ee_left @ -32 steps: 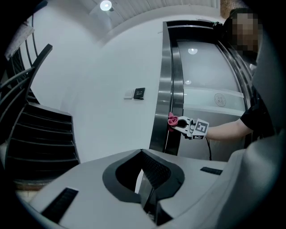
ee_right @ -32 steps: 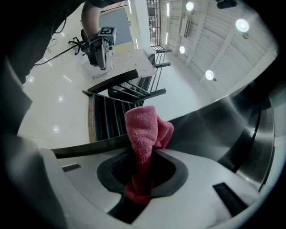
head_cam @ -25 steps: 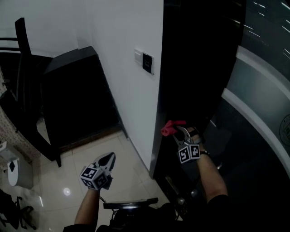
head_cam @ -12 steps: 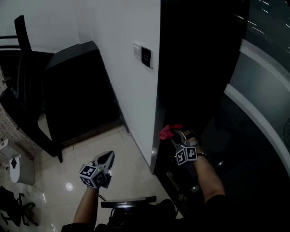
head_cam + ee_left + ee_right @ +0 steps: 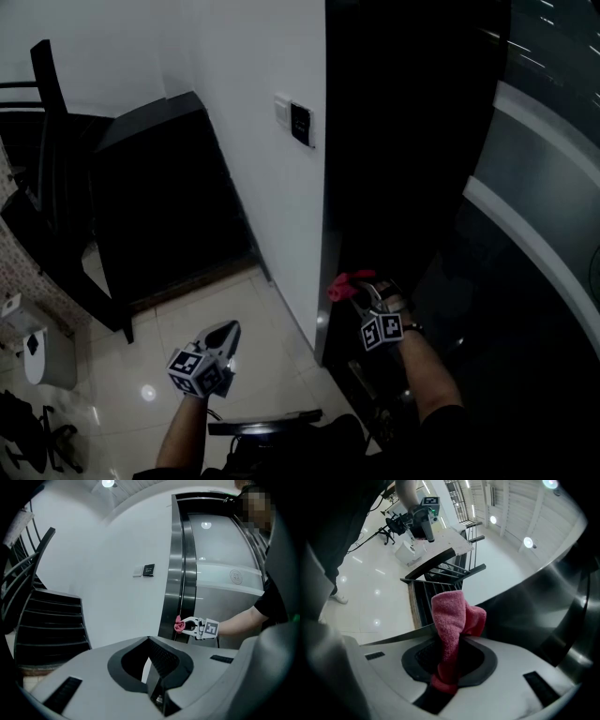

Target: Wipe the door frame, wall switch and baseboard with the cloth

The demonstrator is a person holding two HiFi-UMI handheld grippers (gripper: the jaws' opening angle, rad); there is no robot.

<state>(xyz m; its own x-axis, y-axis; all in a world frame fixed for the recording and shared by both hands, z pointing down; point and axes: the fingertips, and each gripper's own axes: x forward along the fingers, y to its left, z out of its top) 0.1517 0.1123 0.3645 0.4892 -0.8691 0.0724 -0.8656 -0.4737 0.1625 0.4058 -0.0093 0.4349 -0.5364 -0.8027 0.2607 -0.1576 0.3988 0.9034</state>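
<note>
A pink cloth (image 5: 343,284) is bunched between the jaws of my right gripper (image 5: 359,290), which is shut on it. It presses the cloth against the lower part of the dark metal door frame (image 5: 330,216). In the right gripper view the cloth (image 5: 452,618) stands up out of the right gripper (image 5: 450,641). The wall switch (image 5: 302,123) sits higher up on the white wall, left of the frame. My left gripper (image 5: 223,334) hangs shut and empty over the tiled floor, away from the wall. From the left gripper (image 5: 151,644) I see the cloth (image 5: 178,625), the switch (image 5: 148,569) and the frame (image 5: 180,573).
A black staircase (image 5: 159,197) rises against the wall at left, with a dark railing (image 5: 47,141) beside it. A white object (image 5: 42,352) and a tripod (image 5: 33,436) stand on the glossy floor (image 5: 225,300). A curved metal door (image 5: 534,169) is right of the frame.
My right gripper has slid the cloth a little way down the door frame. The left gripper has hardly moved.
</note>
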